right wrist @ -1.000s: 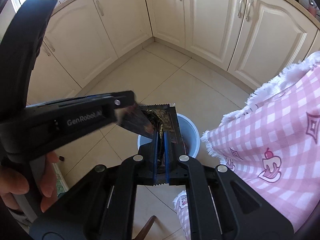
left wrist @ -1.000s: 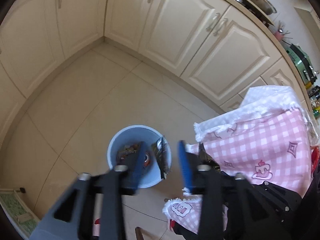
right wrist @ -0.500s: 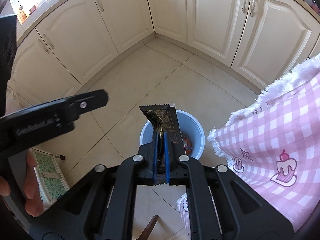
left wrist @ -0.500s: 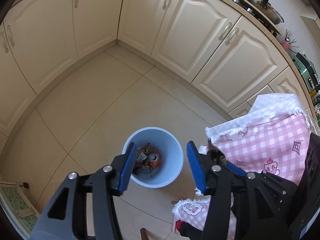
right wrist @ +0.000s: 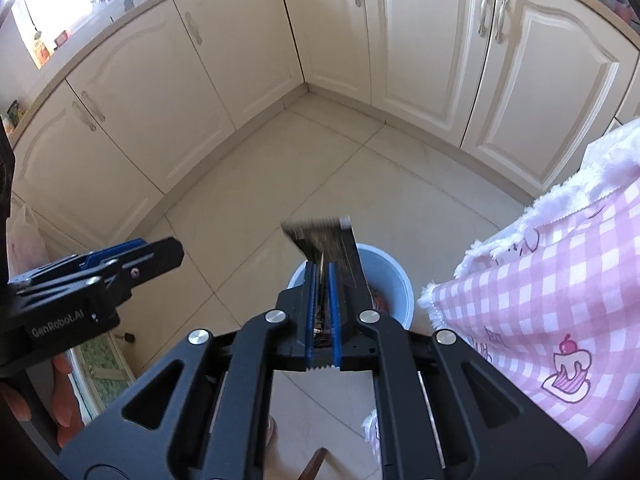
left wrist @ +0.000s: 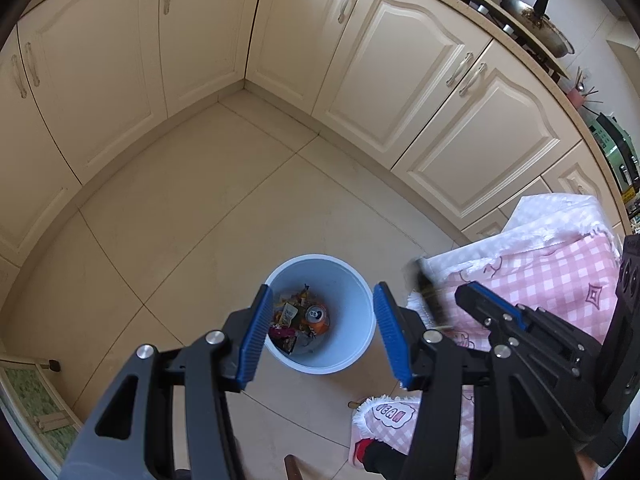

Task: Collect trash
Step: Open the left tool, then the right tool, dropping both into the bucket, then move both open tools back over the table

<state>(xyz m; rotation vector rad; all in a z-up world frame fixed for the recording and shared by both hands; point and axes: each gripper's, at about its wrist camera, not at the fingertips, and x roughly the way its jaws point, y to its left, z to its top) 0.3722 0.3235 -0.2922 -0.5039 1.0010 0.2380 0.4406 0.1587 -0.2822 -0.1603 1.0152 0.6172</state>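
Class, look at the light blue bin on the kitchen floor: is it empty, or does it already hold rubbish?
Not empty. The left wrist view looks down into the light blue bin: an orange drink can and several wrappers lie at its bottom.

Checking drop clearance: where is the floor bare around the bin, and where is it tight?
Bare tiles run from the bin to the cabinets and their corner. Tight on the bin's right, where the pink cloth nearly meets its rim. A mat borders the floor's lower left.

pale-blue bin point(left wrist: 320, 272), pink-white checked cloth point(right wrist: 560, 280), cream cabinets point(left wrist: 400, 80)
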